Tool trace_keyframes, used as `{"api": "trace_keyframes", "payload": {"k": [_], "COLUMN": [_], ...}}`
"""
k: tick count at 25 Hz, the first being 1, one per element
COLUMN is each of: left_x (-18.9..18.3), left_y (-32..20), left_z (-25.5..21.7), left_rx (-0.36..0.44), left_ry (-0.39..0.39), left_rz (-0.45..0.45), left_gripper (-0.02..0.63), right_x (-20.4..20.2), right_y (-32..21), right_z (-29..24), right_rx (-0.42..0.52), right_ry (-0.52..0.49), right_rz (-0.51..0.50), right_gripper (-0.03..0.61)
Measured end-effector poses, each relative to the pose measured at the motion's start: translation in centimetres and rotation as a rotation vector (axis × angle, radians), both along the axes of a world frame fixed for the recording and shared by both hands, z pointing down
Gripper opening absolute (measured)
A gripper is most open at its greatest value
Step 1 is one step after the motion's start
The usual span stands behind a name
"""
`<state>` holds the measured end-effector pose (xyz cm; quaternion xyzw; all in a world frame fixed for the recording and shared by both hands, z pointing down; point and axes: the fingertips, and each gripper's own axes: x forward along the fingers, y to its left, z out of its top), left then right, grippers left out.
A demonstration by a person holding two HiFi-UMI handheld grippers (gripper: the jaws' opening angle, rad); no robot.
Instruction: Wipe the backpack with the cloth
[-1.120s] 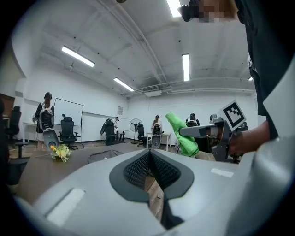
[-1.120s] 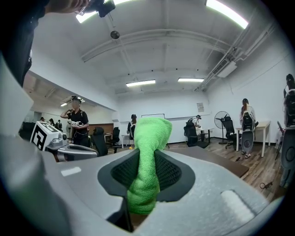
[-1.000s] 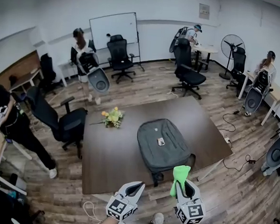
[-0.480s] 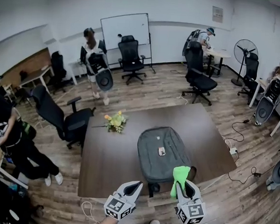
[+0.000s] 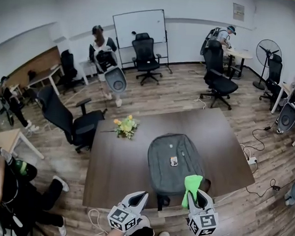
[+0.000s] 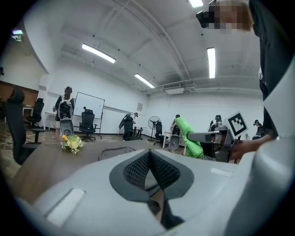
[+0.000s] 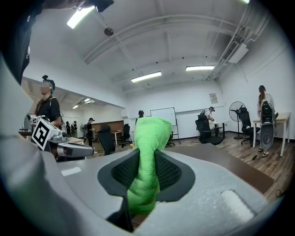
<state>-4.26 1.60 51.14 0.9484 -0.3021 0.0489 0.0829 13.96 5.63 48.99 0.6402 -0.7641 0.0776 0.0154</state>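
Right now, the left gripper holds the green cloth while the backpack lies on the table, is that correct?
No: the right gripper holds the green cloth, as the right gripper view shows; the left gripper is shut, empty. The backpack is on the table.

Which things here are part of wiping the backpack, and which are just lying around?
For the job:
- backpack, lying flat on the table
- green cloth
- right gripper, clamped on the cloth

Just around:
- flowers
- office chair
- whiteboard
- fan
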Motion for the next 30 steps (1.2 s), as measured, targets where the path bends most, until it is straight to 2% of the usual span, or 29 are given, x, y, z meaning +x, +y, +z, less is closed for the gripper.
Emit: {"api": "trace_keyframes", "payload": {"k": [4, 9, 12, 15, 18, 20, 25, 30], "left_x": [-0.4, -0.8, -0.8, -1.2, -1.7, -2.1, -2.6, -3.1], "left_y": [-1.7, -4.7, -7.6, -9.6, -11.1, -12.1, -14.8, -16.3], "left_z": [1.1, 2.0, 1.3, 1.1, 1.6, 2.1, 2.4, 3.4], "left_rx": [-0.013, -0.039, -0.013, 0.002, 0.014, 0.007, -0.011, -0.03], "left_ry": [-0.017, -0.004, 0.013, -0.005, -0.016, -0.004, 0.023, 0.006], "left_rz": [-0.017, -0.027, -0.038, -0.05, -0.051, -0.058, -0.057, -0.044], "left_gripper": [0.02, 0.02, 0.02, 0.02, 0.02, 0.02, 0.02, 0.02], "right_x": [-0.2, -1.0, -1.6, -3.1, -4.8, -5.5, -6.6, -6.8], "right_y": [-1.7, -4.7, -7.5, -10.2, -12.4, -13.6, -16.5, -18.7], "right_z": [0.7, 0.6, -0.6, -1.3, -1.5, -1.1, 0.5, 2.0], "right_rx": [-0.022, -0.049, -0.037, -0.037, -0.045, -0.065, -0.134, -0.18], "right_ry": [-0.003, 0.015, 0.077, 0.148, 0.136, 0.133, 0.223, 0.186], "right_rz": [-0.012, -0.034, -0.056, -0.086, -0.125, -0.141, -0.156, -0.15], "right_gripper": [0.098, 0.098, 0.098, 0.098, 0.098, 0.098, 0.098, 0.098]}}
